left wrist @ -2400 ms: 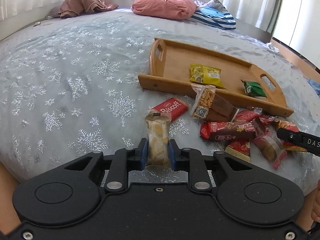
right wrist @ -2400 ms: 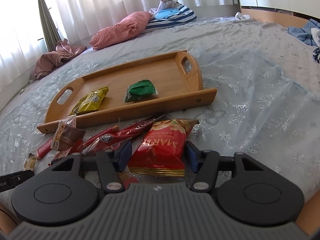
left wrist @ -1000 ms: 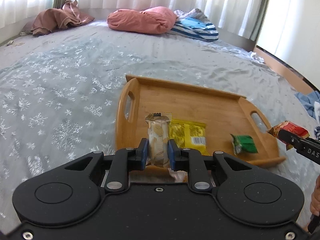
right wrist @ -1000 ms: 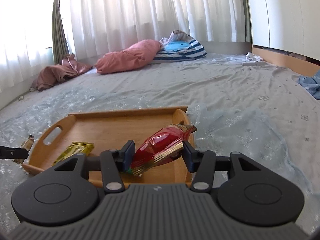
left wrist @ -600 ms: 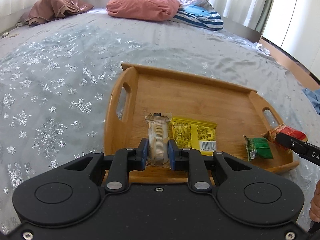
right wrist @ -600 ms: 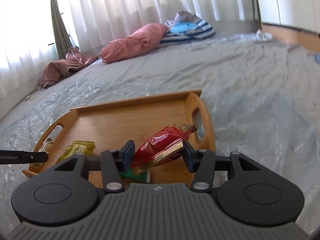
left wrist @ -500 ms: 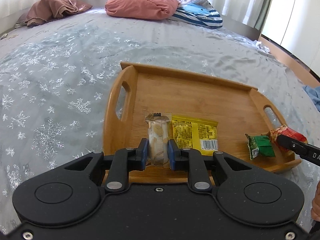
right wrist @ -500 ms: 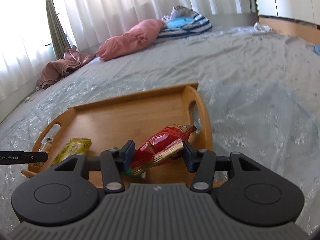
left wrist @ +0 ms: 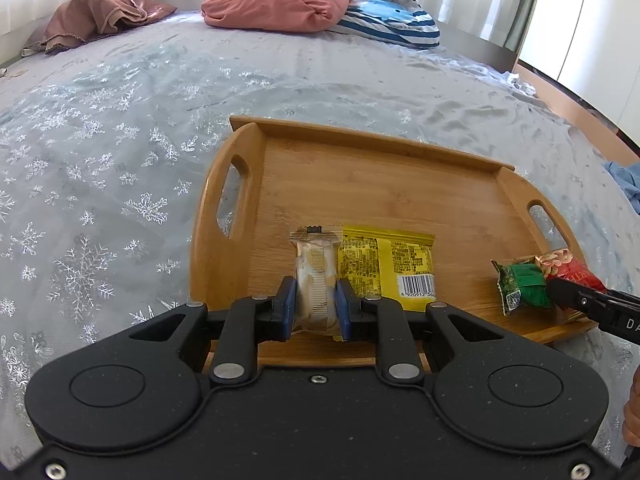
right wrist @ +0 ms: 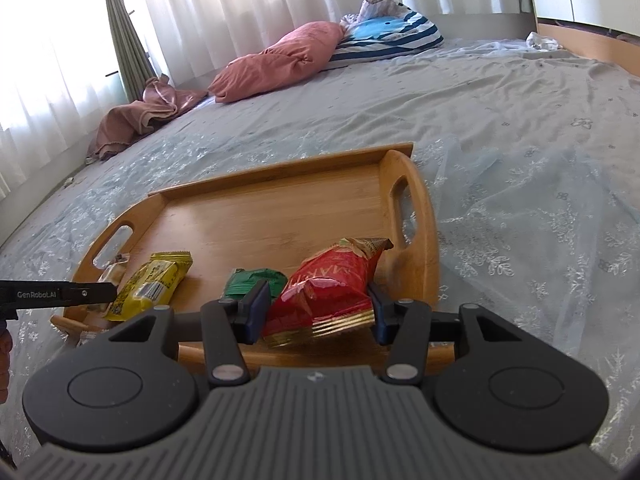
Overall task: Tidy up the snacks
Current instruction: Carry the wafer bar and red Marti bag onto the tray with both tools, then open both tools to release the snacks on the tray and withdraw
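Note:
A wooden tray (left wrist: 384,184) (right wrist: 272,208) with two handle slots lies on the bed. My left gripper (left wrist: 316,308) is shut on a beige wafer packet (left wrist: 314,276), held upright over the tray's near left part beside a yellow packet (left wrist: 388,260) (right wrist: 154,280). My right gripper (right wrist: 316,312) is shut on a red snack bag (right wrist: 332,284) (left wrist: 568,268) over the tray's near right corner, right next to a green packet (left wrist: 522,286) (right wrist: 248,280). Whether either held packet touches the tray floor, I cannot tell.
A grey bedspread (left wrist: 120,128) with snowflake print surrounds the tray. A pink pillow (left wrist: 276,4), a blue striped cushion (left wrist: 392,20) and a brown cloth (left wrist: 100,16) lie far back by the curtains. A wooden bed edge (right wrist: 592,40) runs at the right.
Both grippers carried their packets from the loose pile by the tray's front to above the tray and sank toward it. In the last half second neither has visibly moved.

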Tool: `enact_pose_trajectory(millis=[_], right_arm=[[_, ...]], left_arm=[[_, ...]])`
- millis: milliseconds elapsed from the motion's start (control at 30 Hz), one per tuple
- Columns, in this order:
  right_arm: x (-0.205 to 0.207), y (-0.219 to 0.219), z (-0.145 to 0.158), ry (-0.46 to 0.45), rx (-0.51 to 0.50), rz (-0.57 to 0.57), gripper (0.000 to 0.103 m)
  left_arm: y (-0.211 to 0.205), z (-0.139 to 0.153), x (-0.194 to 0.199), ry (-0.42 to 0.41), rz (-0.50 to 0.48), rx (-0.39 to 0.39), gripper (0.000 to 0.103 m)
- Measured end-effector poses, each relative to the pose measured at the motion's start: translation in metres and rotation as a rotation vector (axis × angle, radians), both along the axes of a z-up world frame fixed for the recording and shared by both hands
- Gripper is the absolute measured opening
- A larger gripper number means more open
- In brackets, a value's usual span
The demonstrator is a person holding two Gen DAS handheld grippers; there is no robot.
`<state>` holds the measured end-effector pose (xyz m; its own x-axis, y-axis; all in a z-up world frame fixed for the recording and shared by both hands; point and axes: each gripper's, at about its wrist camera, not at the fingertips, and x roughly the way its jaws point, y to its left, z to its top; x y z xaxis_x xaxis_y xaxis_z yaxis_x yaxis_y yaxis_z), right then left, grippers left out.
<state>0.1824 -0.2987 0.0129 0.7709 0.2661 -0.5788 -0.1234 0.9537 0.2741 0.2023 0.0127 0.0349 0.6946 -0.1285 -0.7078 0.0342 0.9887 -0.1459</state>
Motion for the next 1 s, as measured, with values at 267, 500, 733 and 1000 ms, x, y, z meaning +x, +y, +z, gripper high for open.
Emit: enact_pose_trajectory(millis=[267, 500, 733, 1000], right_arm=[[0.002, 0.005, -0.006, 0.015, 0.013, 0.008, 0.053], [0.003, 0.004, -0.007, 0.014, 0.022, 0.0, 0.054], [0.0, 0.008, -0.005, 0.005, -0.012, -0.007, 0.063], [-0.006, 0.011, 0.002, -0.018, -0.045, -0.015, 0.077]], left_arm=[[-0.002, -0.004, 0.002, 0.004, -0.008, -0.002, 0.02], [-0.002, -0.006, 0.004, 0.008, -0.003, -0.006, 0.02], [-0.002, -0.002, 0.0, -0.01, 0.001, 0.01, 0.023], [-0.001, 0.005, -0.01, -0.029, 0.002, 0.027, 0.045]])
